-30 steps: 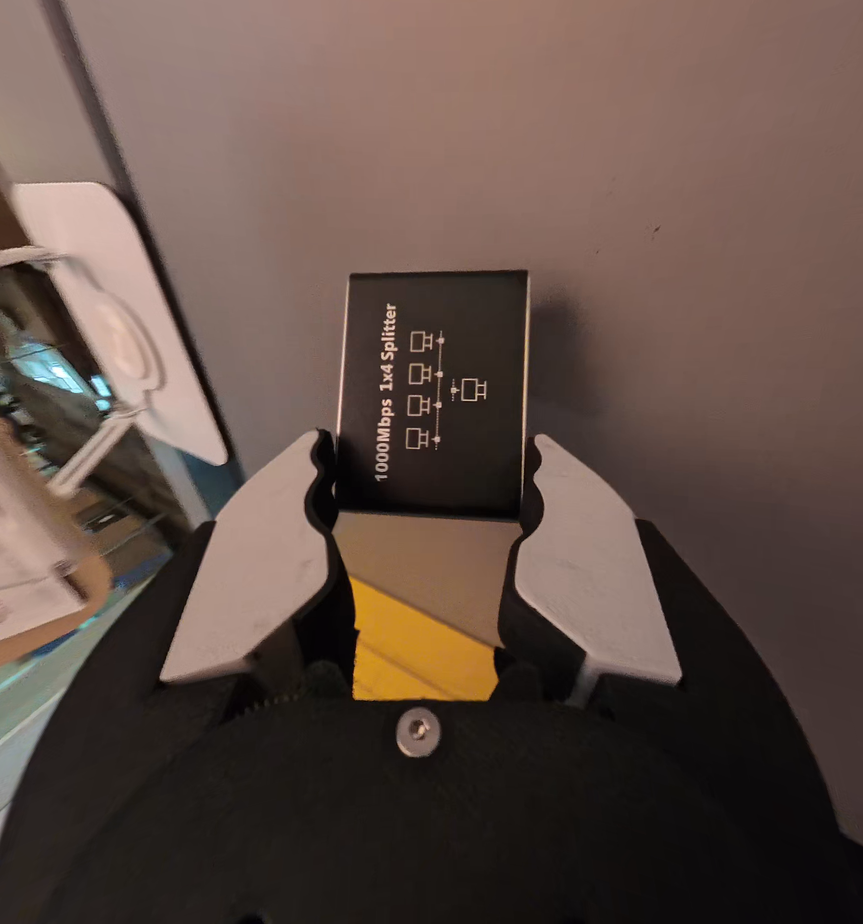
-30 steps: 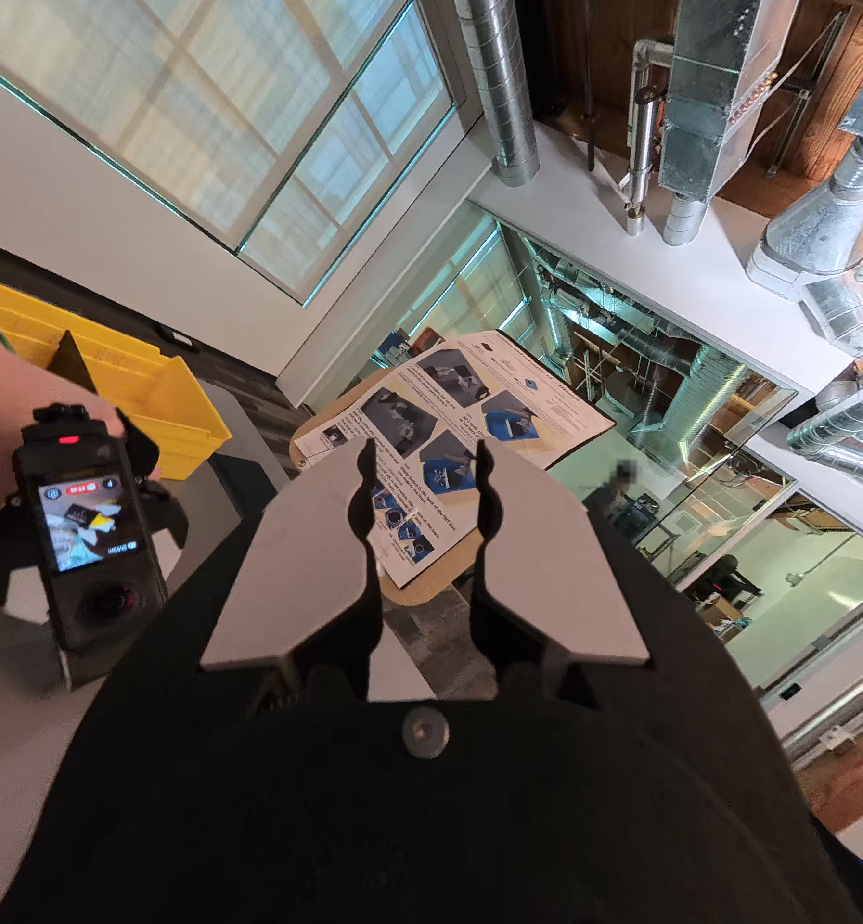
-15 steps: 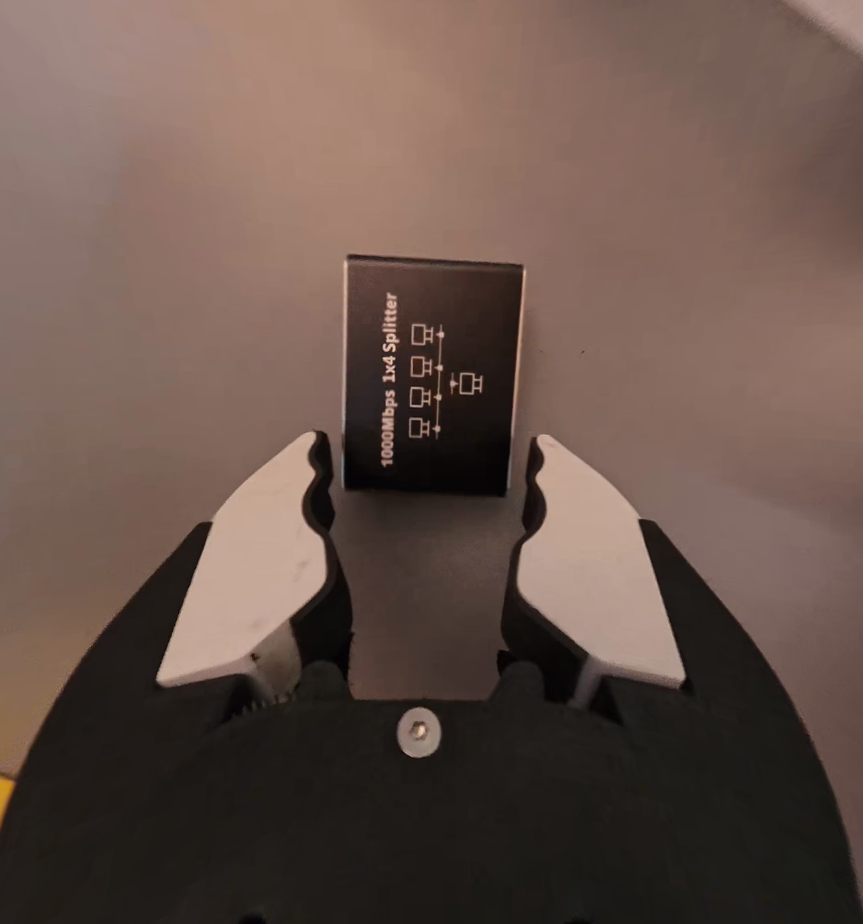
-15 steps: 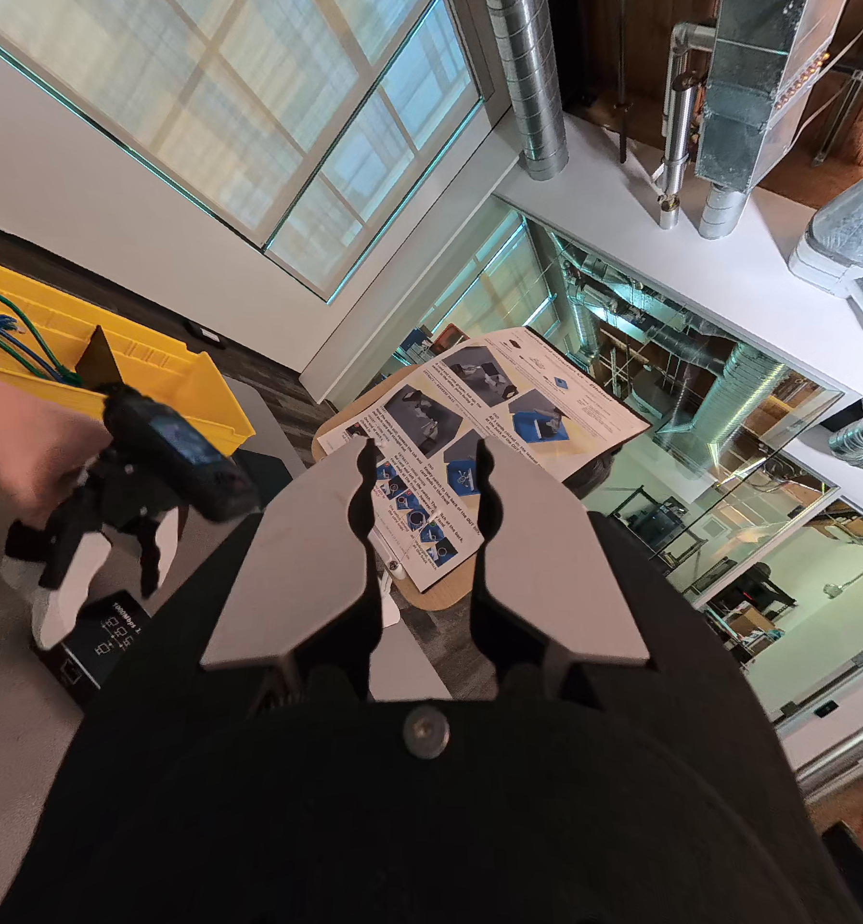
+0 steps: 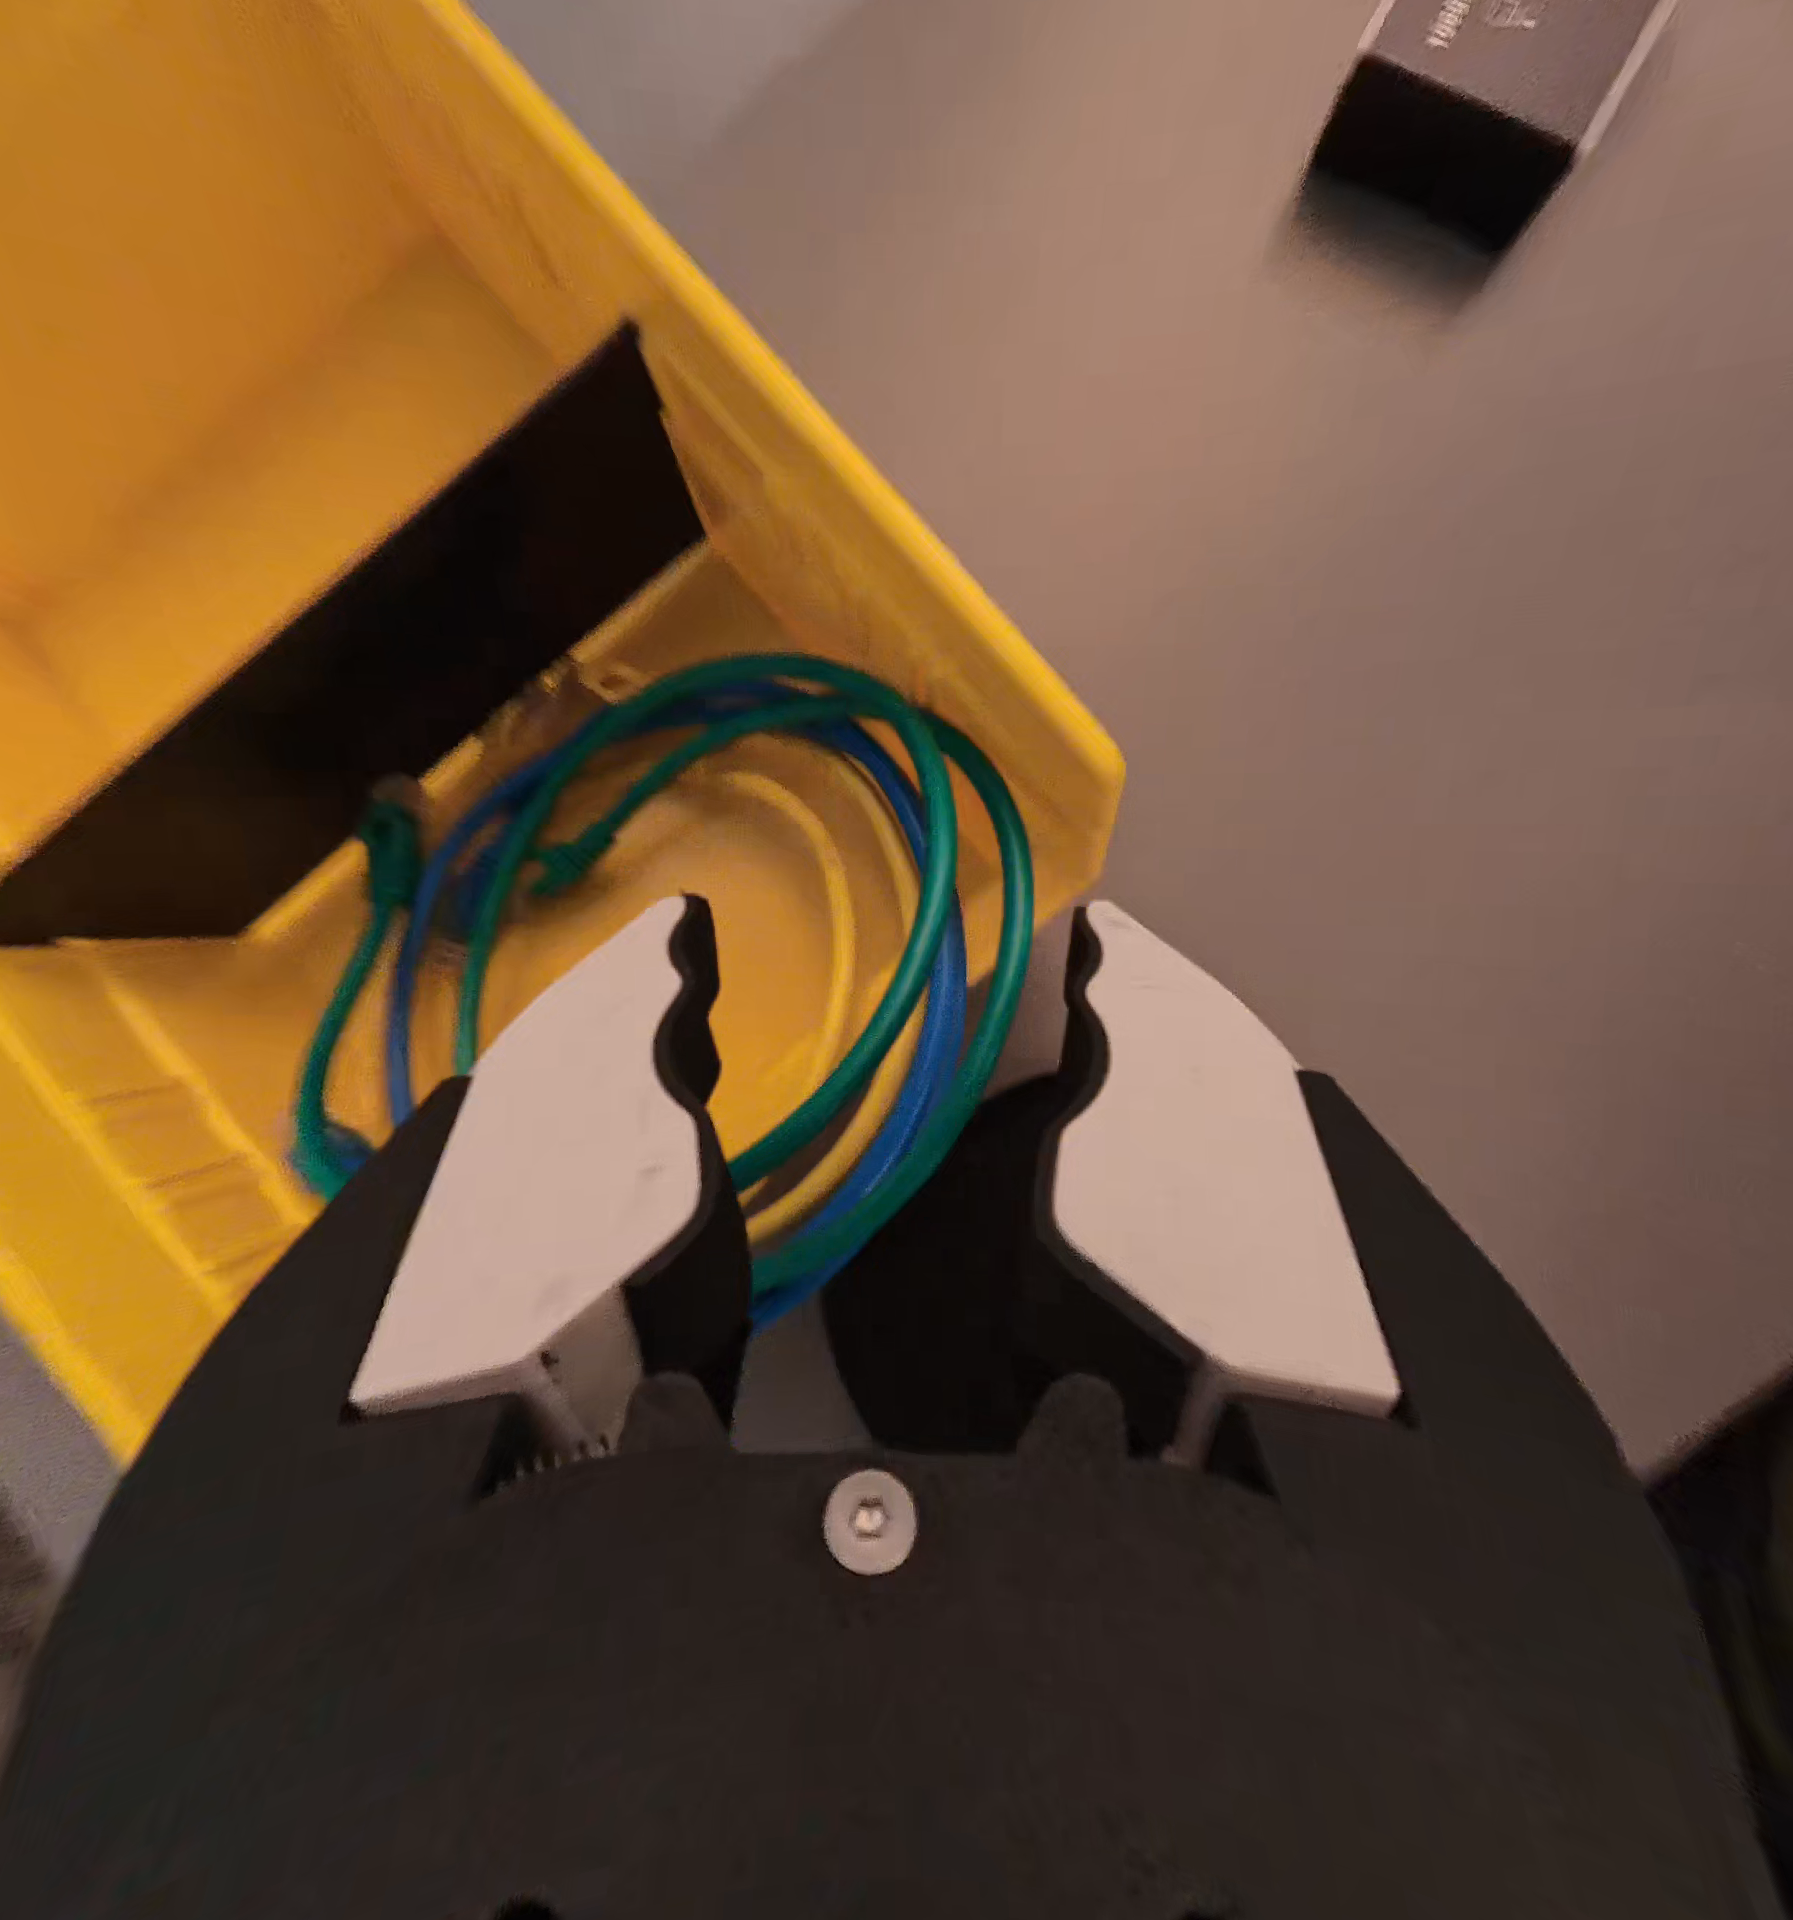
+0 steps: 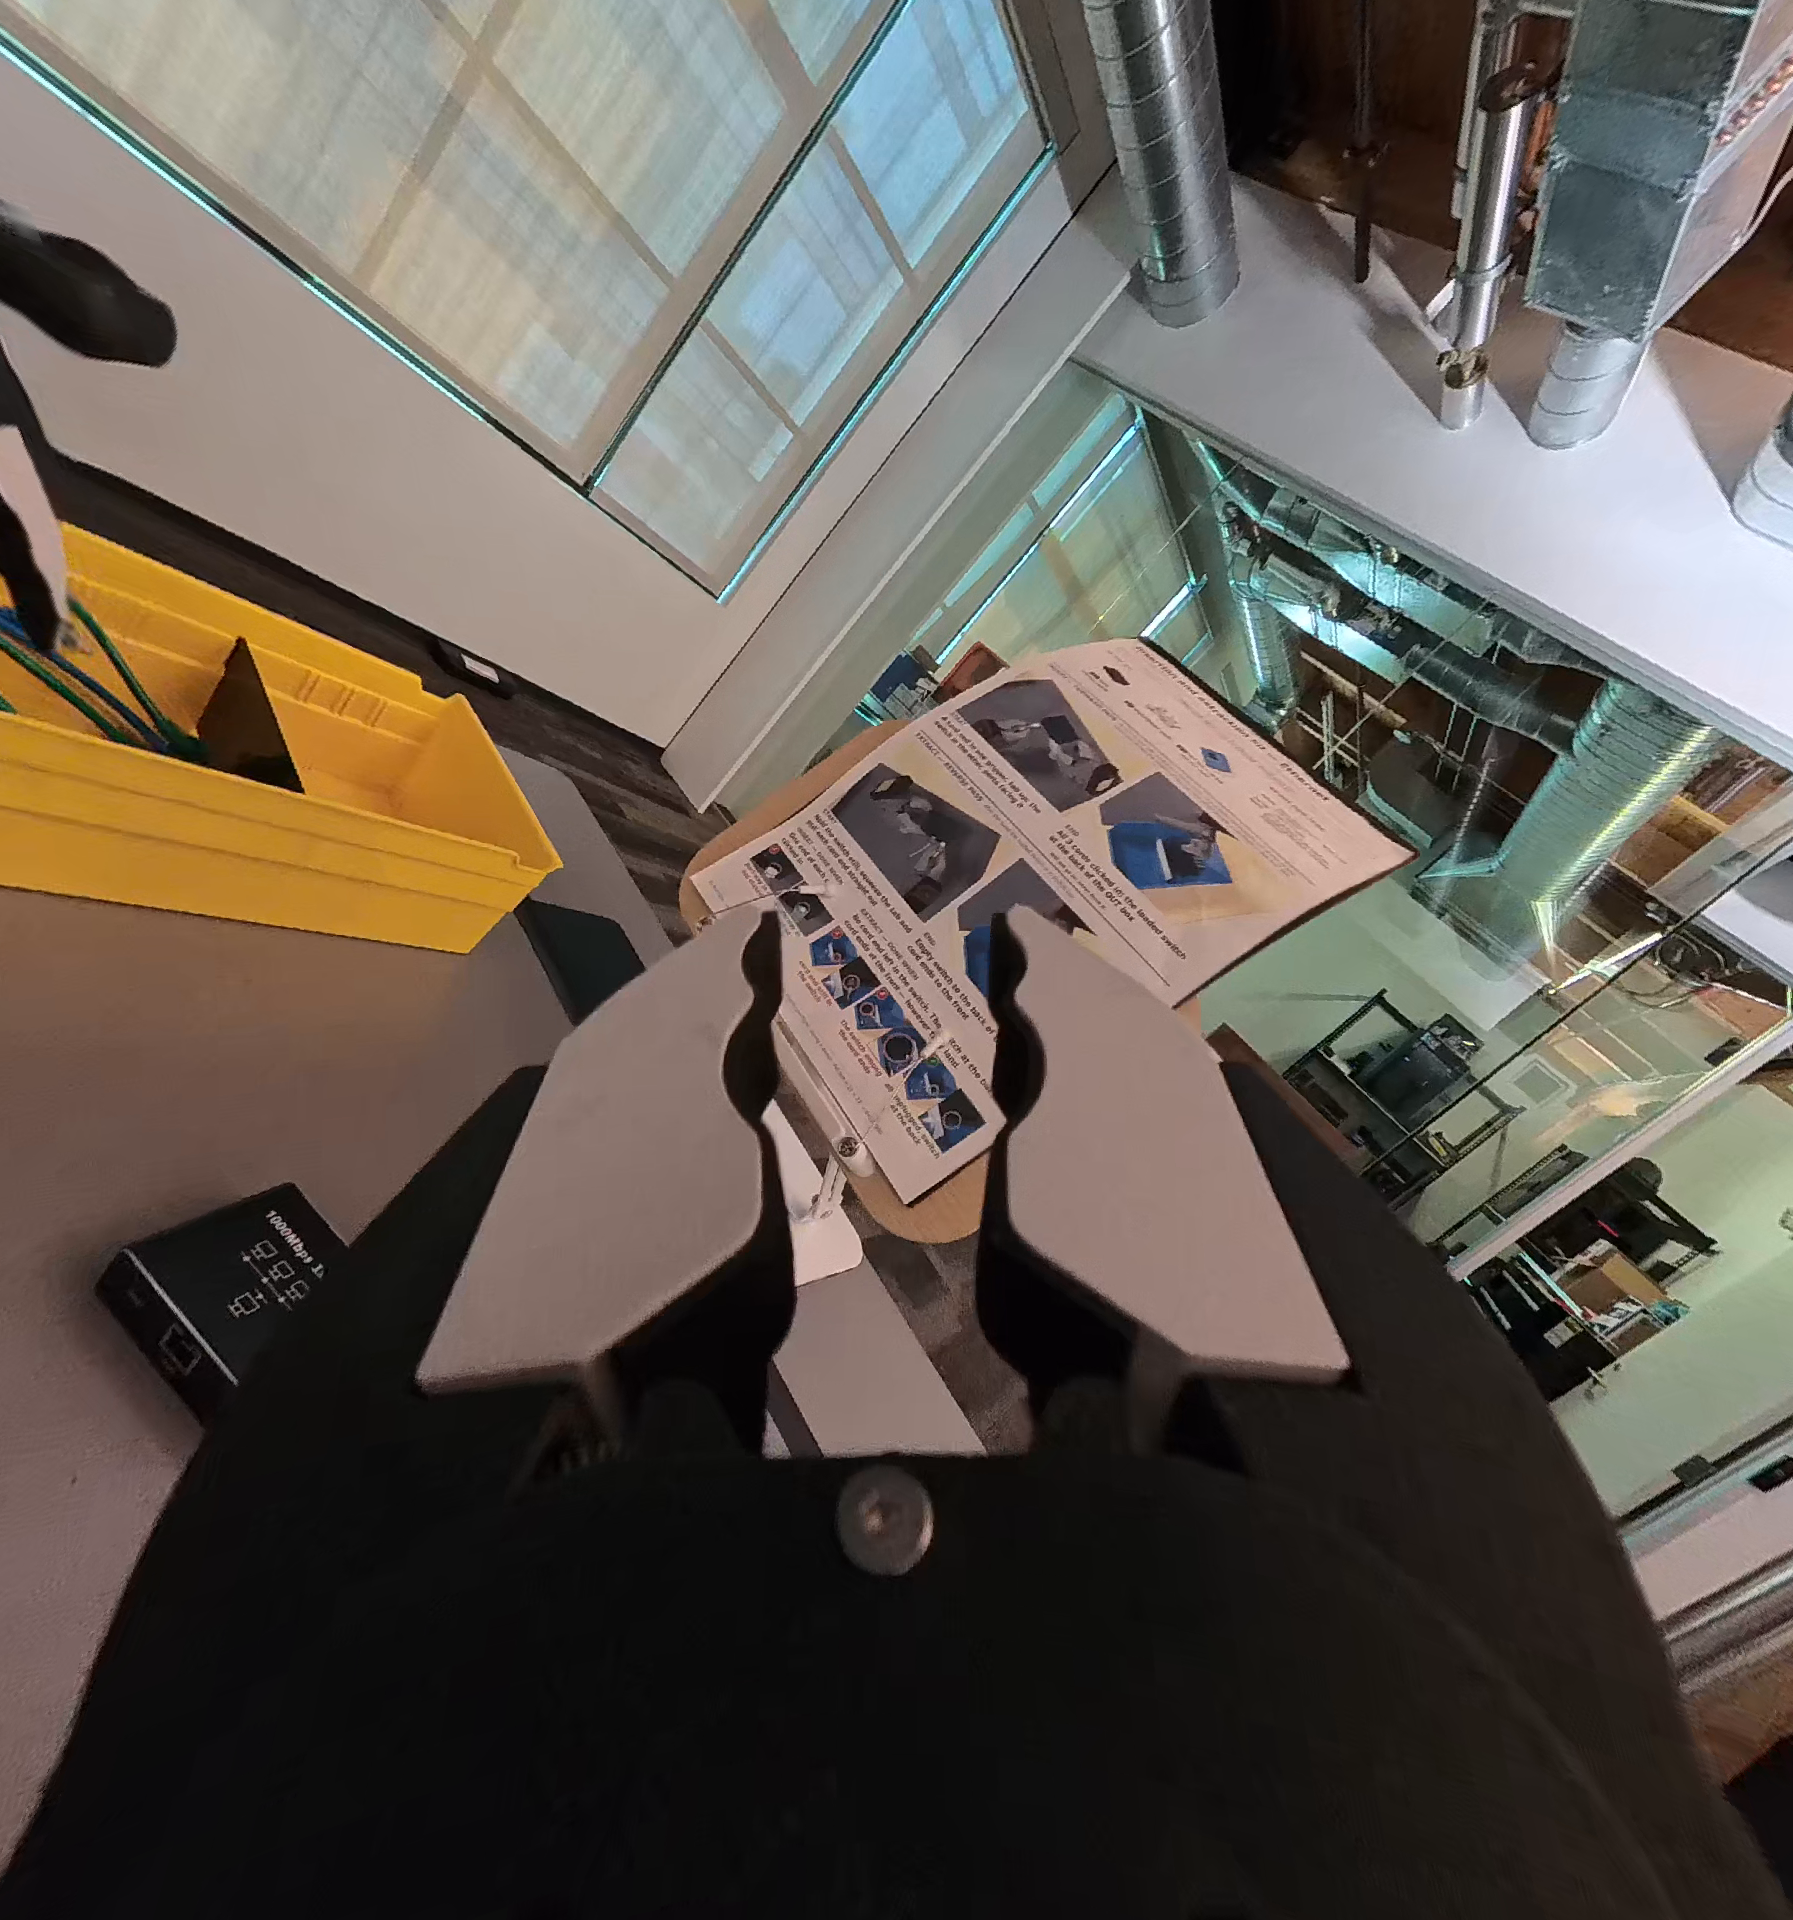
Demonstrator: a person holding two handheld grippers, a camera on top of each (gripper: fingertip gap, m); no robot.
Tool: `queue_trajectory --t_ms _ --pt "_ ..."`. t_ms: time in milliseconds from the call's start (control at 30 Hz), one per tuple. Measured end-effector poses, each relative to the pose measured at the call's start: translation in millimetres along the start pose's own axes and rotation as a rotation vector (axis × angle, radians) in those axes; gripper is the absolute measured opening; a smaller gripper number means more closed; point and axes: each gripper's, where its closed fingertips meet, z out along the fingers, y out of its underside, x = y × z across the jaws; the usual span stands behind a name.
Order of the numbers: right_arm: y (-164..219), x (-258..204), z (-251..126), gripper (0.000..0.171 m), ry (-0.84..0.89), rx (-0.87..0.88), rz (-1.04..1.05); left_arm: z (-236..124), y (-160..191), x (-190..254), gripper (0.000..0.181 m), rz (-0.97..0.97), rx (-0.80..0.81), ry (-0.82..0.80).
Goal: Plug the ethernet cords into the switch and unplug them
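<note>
Ethernet cords coil in the yellow bin under the open, empty left hand-held gripper; only the right view shows the switch's ports.

Green and blue cords, yellow bin, black switch, grey table.

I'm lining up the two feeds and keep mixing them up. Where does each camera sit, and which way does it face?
Left wrist view: on the left gripper, looking down into the yellow bin at coiled cords; its open fingers show.
Right wrist view: on the right gripper, tilted up across the table toward windows and an instruction sheet; its open fingers show.
Shared: the bin, cords and black switch.
</note>
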Motion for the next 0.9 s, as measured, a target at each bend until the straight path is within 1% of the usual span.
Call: queue_trajectory --t_ms 33,67,133,200,267,300,367,400,500,567,667,700,767,833,900 --pt "0.9 -1.7 1.8 0.039 -0.003 -0.007 -0.008 -0.1 6.0 -1.1 0.062 -0.031 -0.013 0.056" --pt "1.8 -3.3 3.4 0.039 -0.005 -0.014 -0.015 1.2 12.0 -4.3 0.056 -0.06 -0.035 0.09" --pt "4.0 -6.0 5.7 0.039 -0.01 -0.03 -0.029 5.9 21.5 -3.8 0.058 -0.101 -0.096 0.17" --pt "6.4 -7.2 7.0 0.039 -0.012 -0.043 -0.042 10.5 27.4 1.5 0.053 -0.115 -0.153 0.24" --pt "8.5 -7.2 7.4 0.039 -0.011 -0.051 -0.047 13.3 30.1 3.9 0.051 -0.107 -0.201 0.274" --pt "9.5 -6.9 7.3 0.039 -0.012 -0.054 -0.046 12.9 28.4 5.7 0.047 -0.103 -0.202 0.29" --pt "10.9 -6.4 6.7 0.039 -0.014 -0.055 -0.04 8.3 22.2 15.9 0.024 -0.1 -0.184 0.367" --pt "11.4 -5.9 6.4 0.039 -0.014 -0.054 -0.037 6.7 20.6 17.7 0.02 -0.1 -0.182 0.38" --pt "12.6 -4.6 5.6 0.039 -0.013 -0.054 -0.032 6.7 26.9 17.3 0.035 -0.086 -0.226 0.368" --pt "12.7 -4.4 5.6 0.039 -0.014 -0.052 -0.03 8.5 30.6 17.9 0.035 -0.072 -0.248 0.36" --pt "13.5 -5.1 5.8 0.039 -0.018 -0.053 -0.03 10.3 30.9 15.0 0.027 -0.047 -0.251 0.316" --pt "13.9 -5.2 6.0 0.039 -0.018 -0.056 -0.031 9.2 29.3 17.0 0.02 -0.047 -0.242 0.326" --pt "14.7 -5.7 6.3 0.039 -0.02 -0.059 -0.034 7.5 27.2 14.6 0.013 -0.048 -0.232 0.311" --pt "15.2 -6.2 6.7 0.039 -0.023 -0.061 -0.033 3.9 23.6 11.8 0.01 -0.06 -0.211 0.31" --pt "16.2 -7.2 7.1 0.039 -0.027 -0.065 -0.034 -1.7 14.6 7.1 0.008 -0.083 -0.156 0.304"
